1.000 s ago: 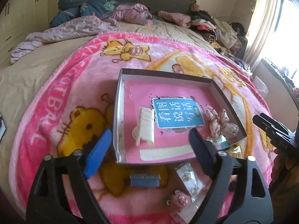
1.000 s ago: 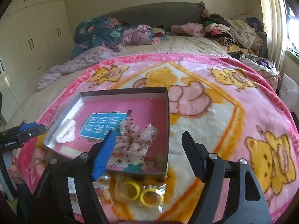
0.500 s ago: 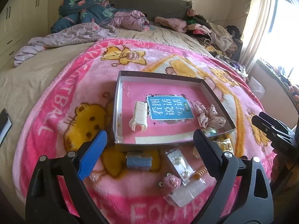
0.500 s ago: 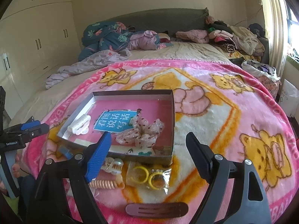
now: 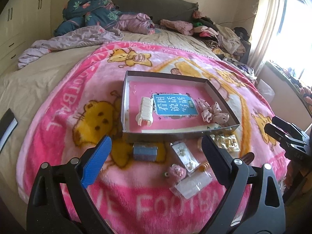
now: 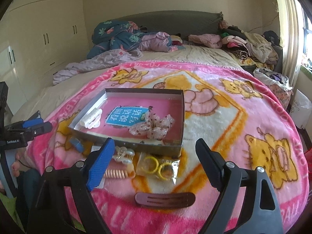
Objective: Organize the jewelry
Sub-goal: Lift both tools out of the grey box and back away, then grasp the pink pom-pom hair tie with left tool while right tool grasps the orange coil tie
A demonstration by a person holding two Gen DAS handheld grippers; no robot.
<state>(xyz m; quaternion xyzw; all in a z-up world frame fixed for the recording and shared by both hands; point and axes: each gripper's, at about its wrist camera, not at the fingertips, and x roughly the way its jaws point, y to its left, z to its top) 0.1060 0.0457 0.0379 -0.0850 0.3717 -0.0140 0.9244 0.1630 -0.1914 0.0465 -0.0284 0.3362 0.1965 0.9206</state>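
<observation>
A shallow grey box (image 5: 128, 101) with a pink floor lies on a pink blanket; it also shows in the right wrist view (image 6: 182, 117). Inside lie a white claw clip (image 5: 145, 111) and a spotted fabric bow (image 5: 212, 113). In front of the box lie a blue clip (image 5: 145, 152), an earring card (image 5: 184, 156), a pink pompom (image 5: 175, 172), a coil hair tie (image 6: 117, 174), a bag of yellow rings (image 6: 158, 165), a clear claw clip (image 6: 124, 154) and a brown barrette (image 6: 165, 199). My left gripper (image 5: 156, 154) and right gripper (image 6: 154, 156) are open and empty, held above these items.
The pink cartoon blanket (image 5: 58, 117) covers the near part of a bed. Crumpled bedding (image 6: 117, 37) and piled clothes (image 6: 243, 42) lie at the far end. Wardrobes (image 6: 39, 39) stand on the left, a window with curtain (image 5: 269, 19) on the right.
Both grippers have drawn back and up from the box, so more loose items in front of it show. Both stay open and empty.
</observation>
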